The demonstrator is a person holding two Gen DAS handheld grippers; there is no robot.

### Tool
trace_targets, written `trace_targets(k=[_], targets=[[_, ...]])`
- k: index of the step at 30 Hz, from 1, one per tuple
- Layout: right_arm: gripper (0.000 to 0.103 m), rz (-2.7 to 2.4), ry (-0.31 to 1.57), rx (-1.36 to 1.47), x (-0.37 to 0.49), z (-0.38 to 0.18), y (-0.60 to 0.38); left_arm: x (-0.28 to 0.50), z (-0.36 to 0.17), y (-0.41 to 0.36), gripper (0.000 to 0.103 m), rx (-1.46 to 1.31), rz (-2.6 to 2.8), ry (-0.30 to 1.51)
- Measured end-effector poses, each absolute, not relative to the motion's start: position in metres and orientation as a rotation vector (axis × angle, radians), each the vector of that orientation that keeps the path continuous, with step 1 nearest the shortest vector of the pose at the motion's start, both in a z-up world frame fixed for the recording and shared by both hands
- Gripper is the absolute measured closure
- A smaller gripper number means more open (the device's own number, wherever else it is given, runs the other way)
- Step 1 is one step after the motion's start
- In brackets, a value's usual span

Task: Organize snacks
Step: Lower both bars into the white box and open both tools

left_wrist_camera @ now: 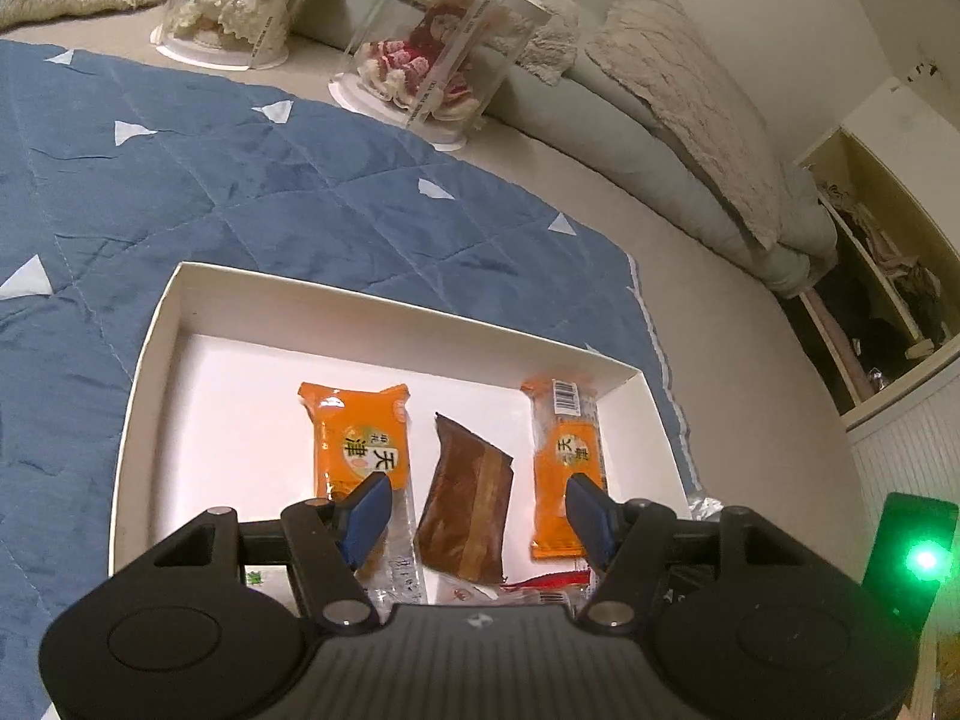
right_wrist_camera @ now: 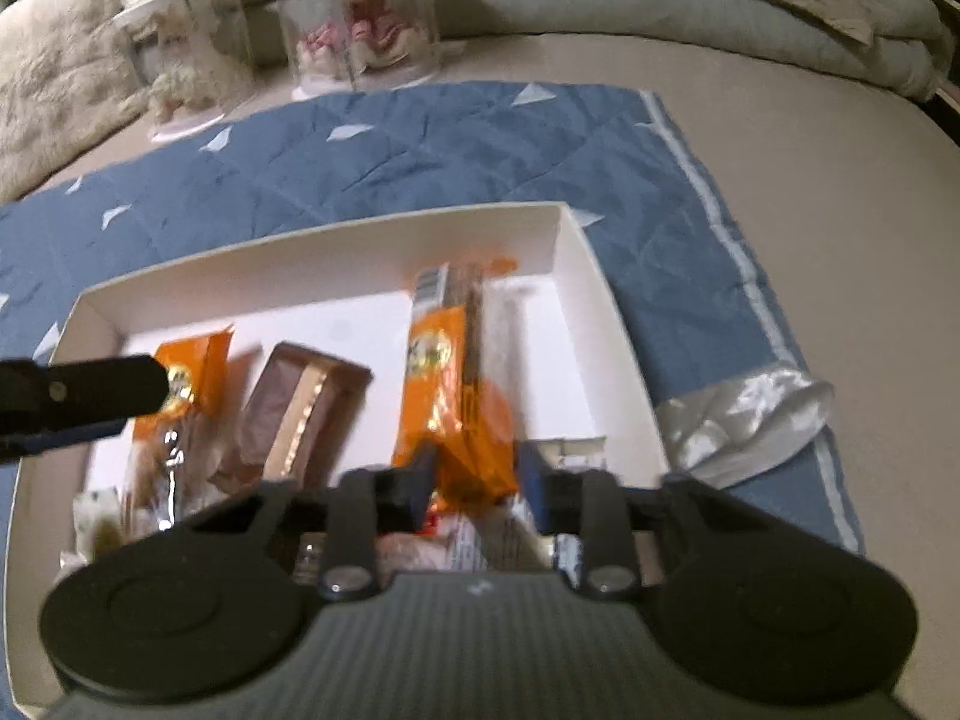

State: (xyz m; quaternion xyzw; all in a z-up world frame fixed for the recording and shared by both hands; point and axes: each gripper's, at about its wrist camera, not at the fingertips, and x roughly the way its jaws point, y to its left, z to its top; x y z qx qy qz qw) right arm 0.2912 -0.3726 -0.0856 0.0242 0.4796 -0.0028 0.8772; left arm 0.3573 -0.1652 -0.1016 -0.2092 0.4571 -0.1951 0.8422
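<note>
A shallow white box [left_wrist_camera: 384,300] lies on a blue quilt. In the left wrist view it holds an orange snack pack [left_wrist_camera: 360,438] on the left, a brown pack [left_wrist_camera: 465,498] in the middle and a second orange pack [left_wrist_camera: 570,450] on the right. My left gripper [left_wrist_camera: 480,501] is open, its blue pads astride the brown pack without touching it. In the right wrist view my right gripper [right_wrist_camera: 477,477] is shut on the near end of the right orange pack [right_wrist_camera: 456,384]. The brown pack [right_wrist_camera: 300,414] lies to its left. One black finger [right_wrist_camera: 120,387] of the left gripper reaches in from the left.
Small wrapped snacks [right_wrist_camera: 96,516] crowd the box's near edge. A crumpled silver wrapper [right_wrist_camera: 750,414] lies on the quilt [left_wrist_camera: 240,192] right of the box. Two clear doll cases [left_wrist_camera: 444,42] and pillows [left_wrist_camera: 678,96] stand behind. An open shelf [left_wrist_camera: 870,300] is at far right.
</note>
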Motion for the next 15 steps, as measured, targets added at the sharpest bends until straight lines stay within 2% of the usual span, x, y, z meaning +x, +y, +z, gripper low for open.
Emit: trace_targets(k=[3,10,11,13,15], targets=[[0.089,0.021,0.998,0.053,0.296,-0.087,-0.366,0.361,-0.103,-0.165,0.038,-0.438,-0.407,0.969],[0.087,0.045,1.016,0.051,0.302,-0.088,-0.355,0.362,-0.104,-0.166,0.038,-0.398,-0.397,0.985],[0.085,0.041,1.016,0.06,0.301,-0.086,-0.356,0.362,-0.103,-0.166,0.038,-0.392,-0.397,0.985],[0.071,0.021,1.011,0.068,0.299,-0.083,-0.359,0.359,-0.101,-0.166,0.038,-0.376,-0.395,0.984],[0.068,0.005,0.996,0.078,0.296,-0.078,-0.363,0.356,-0.097,-0.164,0.036,-0.361,-0.389,0.983]])
